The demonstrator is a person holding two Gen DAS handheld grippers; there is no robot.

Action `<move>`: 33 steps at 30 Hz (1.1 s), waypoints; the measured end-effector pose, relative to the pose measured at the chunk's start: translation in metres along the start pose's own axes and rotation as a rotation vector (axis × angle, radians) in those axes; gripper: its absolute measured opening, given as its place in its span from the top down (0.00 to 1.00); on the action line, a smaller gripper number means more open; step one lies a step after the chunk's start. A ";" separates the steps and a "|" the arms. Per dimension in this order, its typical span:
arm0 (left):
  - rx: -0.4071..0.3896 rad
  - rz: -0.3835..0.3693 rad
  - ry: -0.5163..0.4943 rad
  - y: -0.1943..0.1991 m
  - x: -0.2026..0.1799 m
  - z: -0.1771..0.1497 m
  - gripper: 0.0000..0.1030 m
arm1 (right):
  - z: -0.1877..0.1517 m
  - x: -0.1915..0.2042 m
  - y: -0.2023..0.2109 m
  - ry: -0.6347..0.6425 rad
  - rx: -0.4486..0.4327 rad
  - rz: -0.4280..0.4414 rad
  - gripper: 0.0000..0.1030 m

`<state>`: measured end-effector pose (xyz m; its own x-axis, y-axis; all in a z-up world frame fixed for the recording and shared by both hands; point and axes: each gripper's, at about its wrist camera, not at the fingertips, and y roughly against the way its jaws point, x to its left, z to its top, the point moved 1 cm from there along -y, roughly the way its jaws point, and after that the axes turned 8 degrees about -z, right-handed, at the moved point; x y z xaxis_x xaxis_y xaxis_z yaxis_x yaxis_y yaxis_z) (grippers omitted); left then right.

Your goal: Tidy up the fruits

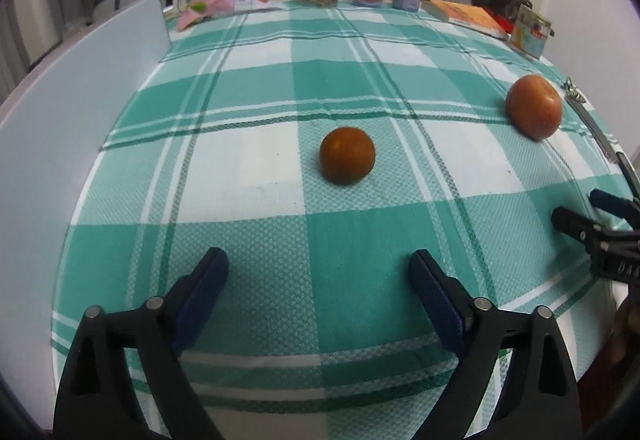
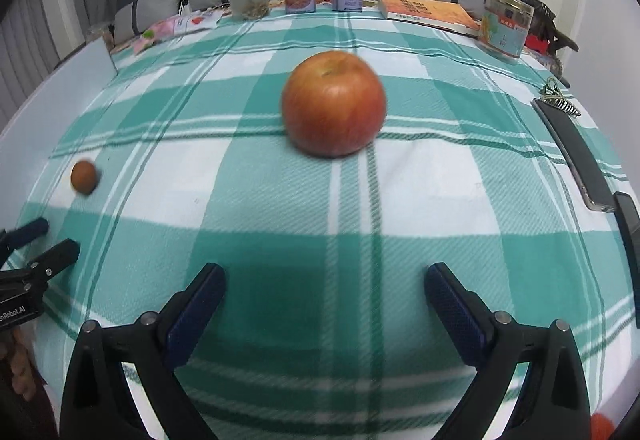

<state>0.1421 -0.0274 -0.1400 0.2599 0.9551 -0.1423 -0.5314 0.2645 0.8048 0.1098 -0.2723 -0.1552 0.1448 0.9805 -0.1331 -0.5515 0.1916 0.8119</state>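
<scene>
Two round fruits, orange (image 1: pixel 347 155) and apple (image 2: pixel 334 103), could roll off the worktop (image 1: pixel 280 240) if nudged by either gripper's wide, empty fingers (image 1: pixel 434 294).

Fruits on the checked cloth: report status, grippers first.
Left gripper open, empty; right gripper open, empty. Small round orange ahead of left, big red apple ahead of right, both on cloth. Paths clear.

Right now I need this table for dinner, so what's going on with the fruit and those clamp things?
A person is sorting fruit with two handheld grippers, and neither holds anything. The left gripper is open, facing a small orange on the checked tablecloth. The right gripper is open too, lined up with a red apple. Both fruits sit loose on the cloth, well apart.
</scene>
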 end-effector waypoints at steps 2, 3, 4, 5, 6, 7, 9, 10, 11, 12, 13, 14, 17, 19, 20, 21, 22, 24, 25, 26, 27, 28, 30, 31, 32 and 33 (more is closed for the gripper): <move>0.022 0.005 0.000 -0.002 -0.001 0.001 0.07 | -0.005 0.003 0.002 -0.015 -0.009 -0.013 0.00; 0.027 0.007 -0.003 -0.002 -0.002 0.000 0.07 | -0.007 0.004 0.002 -0.024 -0.019 -0.019 0.00; 0.028 0.009 -0.005 -0.002 -0.002 -0.002 0.06 | -0.009 0.003 0.002 -0.027 -0.029 -0.024 0.00; 0.027 0.011 -0.007 -0.002 -0.002 -0.002 0.05 | -0.009 0.004 0.002 -0.026 -0.035 -0.026 0.00; 0.024 0.017 -0.012 -0.002 -0.003 -0.003 0.05 | -0.010 0.004 0.003 -0.025 -0.038 -0.026 0.00; 0.021 0.018 -0.014 -0.002 -0.003 -0.004 0.05 | -0.010 0.004 0.002 -0.024 -0.038 -0.026 0.00; 0.019 0.020 -0.016 -0.002 -0.003 -0.004 0.05 | -0.009 0.004 0.002 -0.022 -0.038 -0.026 0.00; 0.015 0.021 -0.017 -0.002 -0.003 -0.005 0.05 | -0.010 0.004 0.002 -0.022 -0.042 -0.027 0.00; 0.009 0.021 -0.019 -0.001 -0.004 -0.006 0.05 | -0.010 0.004 0.003 -0.022 -0.046 -0.029 0.00; 0.004 0.023 -0.021 -0.001 -0.004 -0.007 0.05 | -0.010 0.004 0.003 -0.022 -0.049 -0.030 0.00; 0.000 0.023 -0.021 -0.001 -0.004 -0.007 0.04 | -0.010 0.004 0.003 -0.022 -0.053 -0.031 0.00; -0.002 0.024 -0.021 -0.001 -0.004 -0.007 0.04 | -0.010 0.004 0.003 -0.022 -0.055 -0.031 0.00; -0.005 0.024 -0.022 0.000 -0.004 -0.008 0.04 | -0.011 0.004 0.003 -0.020 -0.061 -0.032 0.00; -0.008 0.025 -0.023 0.000 -0.004 -0.008 0.04 | -0.011 0.004 0.003 -0.019 -0.064 -0.032 0.00; -0.008 0.025 -0.023 0.000 -0.004 -0.008 0.04 | -0.011 0.004 0.003 -0.019 -0.065 -0.032 0.00; -0.008 0.026 -0.023 0.001 -0.004 -0.008 0.04 | -0.011 0.004 0.003 -0.018 -0.065 -0.032 0.00; -0.008 0.026 -0.023 0.001 -0.004 -0.008 0.04 | -0.011 0.004 0.003 -0.018 -0.066 -0.031 0.00; -0.010 0.026 -0.023 0.001 -0.004 -0.008 0.04 | -0.011 0.003 0.003 -0.017 -0.069 -0.031 0.00; -0.013 0.027 -0.022 0.001 -0.004 -0.008 0.04 | -0.011 0.003 0.003 -0.017 -0.071 -0.030 0.00; -0.014 0.028 -0.022 0.001 -0.004 -0.008 0.04 | -0.011 0.003 0.003 -0.017 -0.072 -0.029 0.00; -0.015 0.028 -0.022 0.001 -0.004 -0.008 0.04 | -0.012 0.003 0.003 -0.017 -0.073 -0.029 0.00; -0.016 0.029 -0.021 0.001 -0.004 -0.008 0.04 | -0.012 0.004 0.003 -0.016 -0.074 -0.029 0.00; -0.016 0.030 -0.021 0.002 -0.004 -0.008 0.04 | -0.011 0.004 0.003 -0.016 -0.075 -0.028 0.00; -0.017 0.030 -0.021 0.002 -0.004 -0.007 0.04 | -0.011 0.004 0.003 -0.015 -0.076 -0.027 0.00; -0.016 0.030 -0.022 0.002 -0.004 -0.008 0.04 | -0.011 0.004 0.003 -0.015 -0.076 -0.027 0.00; -0.016 0.029 -0.022 0.002 -0.004 -0.008 0.04 | -0.012 0.004 0.003 -0.016 -0.076 -0.027 0.00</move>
<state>0.1338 -0.0299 -0.1426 0.2613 0.9594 -0.1061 -0.5518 0.2387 0.7991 0.0992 -0.2673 -0.1598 0.1732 0.9741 -0.1454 -0.6078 0.2218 0.7625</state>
